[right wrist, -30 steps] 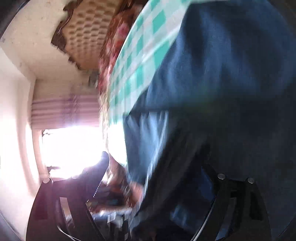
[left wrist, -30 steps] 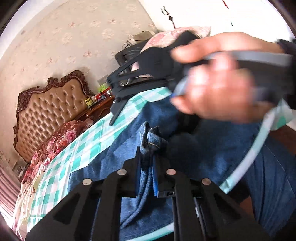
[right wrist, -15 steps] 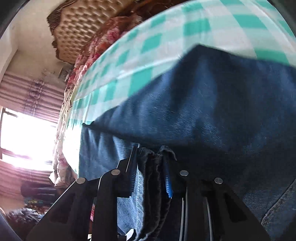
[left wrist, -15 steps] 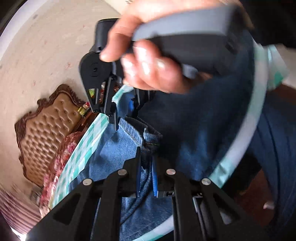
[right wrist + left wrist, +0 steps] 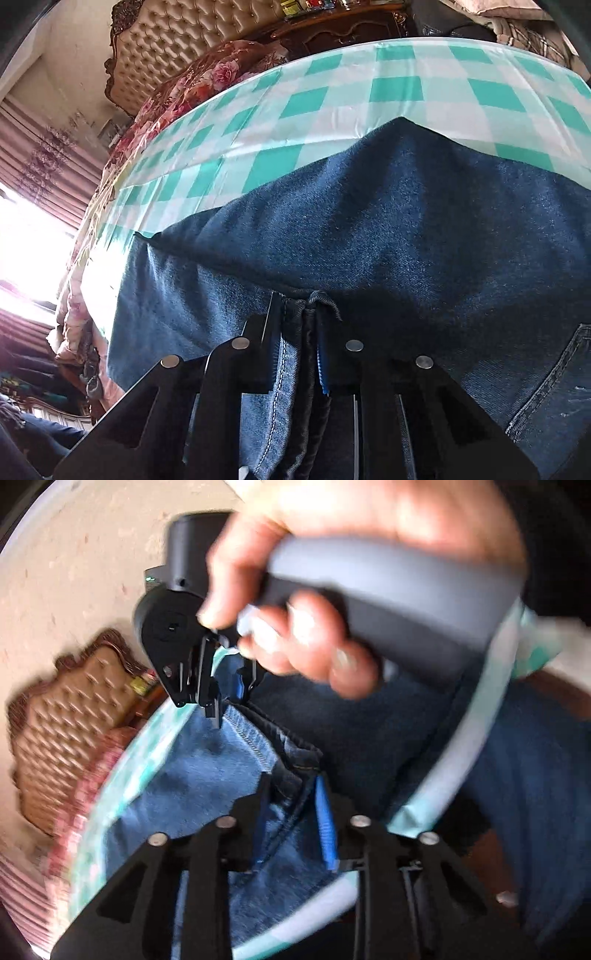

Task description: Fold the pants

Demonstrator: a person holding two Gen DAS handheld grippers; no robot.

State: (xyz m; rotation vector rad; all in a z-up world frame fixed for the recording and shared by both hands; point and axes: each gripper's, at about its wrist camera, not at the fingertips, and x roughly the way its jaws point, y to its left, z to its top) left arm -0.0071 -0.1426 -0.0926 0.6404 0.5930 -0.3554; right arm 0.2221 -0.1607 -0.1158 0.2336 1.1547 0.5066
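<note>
Mid-fold: pants (image 5: 369,229) spread on checked tablecloth (image 5: 332,96), hem edge bunched at 6 o'clock. Right gripper (image 5: 297,343) just narrowed, clamping denim; left gripper (image 5: 291,812) just opening, cloth loose between. Next, probably carry pinched edge across, lay flat

A lived-in home bedroom. A tufted tan headboard (image 5: 177,44) in a carved dark wood frame stands against a papered wall (image 5: 92,546), with a rose-print quilt (image 5: 207,77) heaped on the bed. Pink striped curtains (image 5: 44,162) hang beside a bright window (image 5: 26,254). A carved dark wood cabinet (image 5: 343,33) carries small jars and boxes, and a green-and-white checked cloth (image 5: 332,92) covers a round table.
</note>
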